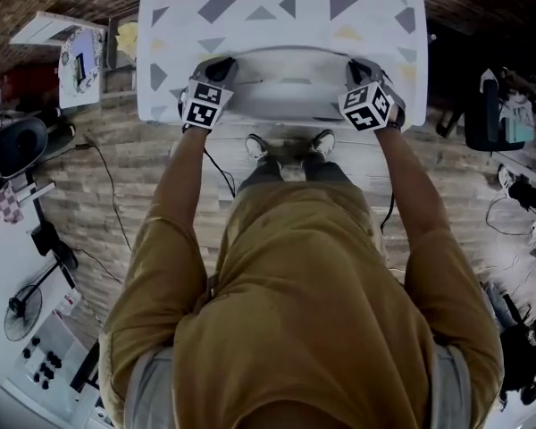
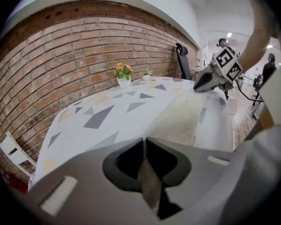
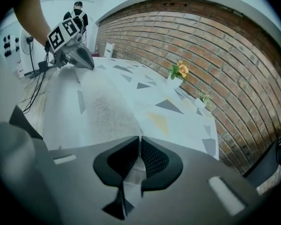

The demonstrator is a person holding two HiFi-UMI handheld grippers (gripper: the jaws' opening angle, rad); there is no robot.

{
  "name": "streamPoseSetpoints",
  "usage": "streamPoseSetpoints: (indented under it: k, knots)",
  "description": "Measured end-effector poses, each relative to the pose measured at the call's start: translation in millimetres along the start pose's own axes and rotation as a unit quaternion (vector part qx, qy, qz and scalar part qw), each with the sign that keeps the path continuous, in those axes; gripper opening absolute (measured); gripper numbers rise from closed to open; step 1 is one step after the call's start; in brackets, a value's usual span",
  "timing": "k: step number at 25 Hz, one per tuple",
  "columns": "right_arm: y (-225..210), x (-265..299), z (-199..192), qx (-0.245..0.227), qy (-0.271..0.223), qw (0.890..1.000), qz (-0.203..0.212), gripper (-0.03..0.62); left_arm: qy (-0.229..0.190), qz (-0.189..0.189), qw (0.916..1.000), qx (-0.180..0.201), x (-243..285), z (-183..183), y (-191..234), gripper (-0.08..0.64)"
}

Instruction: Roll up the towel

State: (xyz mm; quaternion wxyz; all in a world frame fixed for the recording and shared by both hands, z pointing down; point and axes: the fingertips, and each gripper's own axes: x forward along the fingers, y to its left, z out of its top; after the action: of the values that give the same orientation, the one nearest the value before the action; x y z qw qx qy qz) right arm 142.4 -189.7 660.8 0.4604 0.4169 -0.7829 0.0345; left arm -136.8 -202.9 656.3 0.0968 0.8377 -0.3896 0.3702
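Observation:
A pale grey towel lies flat across the near edge of the table, which has a white cloth printed with triangles. My left gripper is shut on the towel's near left corner, and the right gripper is shut on the near right corner. In the left gripper view the jaws meet on a fold of towel, and the towel runs off toward the right gripper. In the right gripper view the jaws pinch towel cloth, with the left gripper at the far end.
Small flower pots stand at the table's far side by the brick wall. A black chair sits at one end and a white folding chair at the other. Cables, a fan and gear lie on the floor. A person stands behind.

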Motion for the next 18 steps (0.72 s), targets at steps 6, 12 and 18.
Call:
streamPoseSetpoints:
  k: [6, 12, 18]
  knots:
    - [-2.2, -1.1, -0.2, 0.011, -0.015, 1.000, -0.009, 0.021, 0.016, -0.008, 0.9998, -0.002, 1.7, 1.1, 0.1, 0.083]
    - [-2.2, 0.9, 0.1, 0.037, -0.002, 0.999, 0.002, 0.025, 0.019, -0.023, 0.9995, 0.011, 1.5, 0.2, -0.1, 0.083]
    - [-8.6, -3.1, 5.8, 0.038, 0.016, 0.999, -0.007, 0.059, 0.006, -0.036, 0.9992, 0.015, 2.0, 2.4, 0.3, 0.083]
